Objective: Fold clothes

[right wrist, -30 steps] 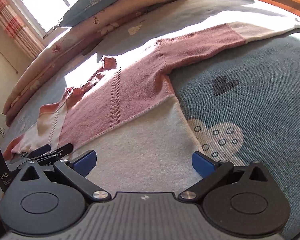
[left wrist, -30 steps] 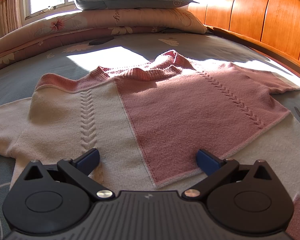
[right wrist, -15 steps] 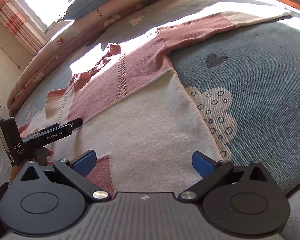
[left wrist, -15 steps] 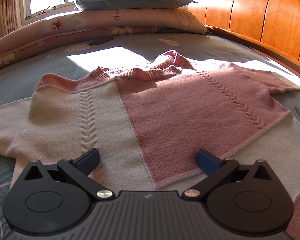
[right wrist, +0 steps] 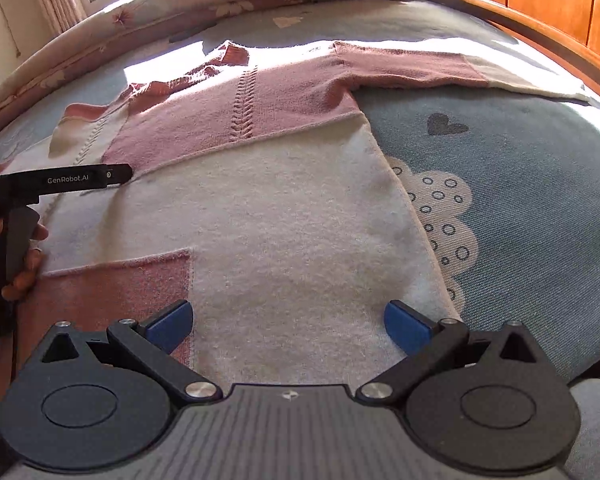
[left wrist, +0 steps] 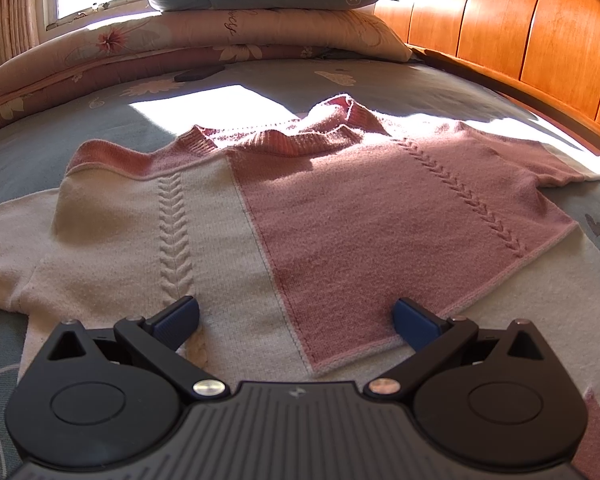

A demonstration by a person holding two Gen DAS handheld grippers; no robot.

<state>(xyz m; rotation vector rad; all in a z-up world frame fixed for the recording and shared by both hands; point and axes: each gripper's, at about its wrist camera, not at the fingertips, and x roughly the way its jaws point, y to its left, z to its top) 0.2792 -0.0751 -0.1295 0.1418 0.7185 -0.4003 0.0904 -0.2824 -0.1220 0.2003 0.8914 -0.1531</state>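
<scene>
The left gripper (left wrist: 296,316) has its blue fingers (left wrist: 178,314) spread wide above the lower middle of the sweater (left wrist: 380,216), pinching nothing. The right gripper (right wrist: 288,320) is likewise spread and empty over the cream hem area near a pink patch (right wrist: 116,284). The pink-and-cream sweater lies flat, front up, on the blue bed (right wrist: 520,184), its sleeve (right wrist: 420,68) stretched toward the wooden headboard (left wrist: 520,28), pillows (left wrist: 268,12) beyond.

Your sweater (left wrist: 340,216) lies spread flat on the bed (right wrist: 520,184), collar toward the stacked pillows (left wrist: 268,12), headboard (left wrist: 540,36) to your right, one sleeve (right wrist: 440,68) stretched rightward.
</scene>
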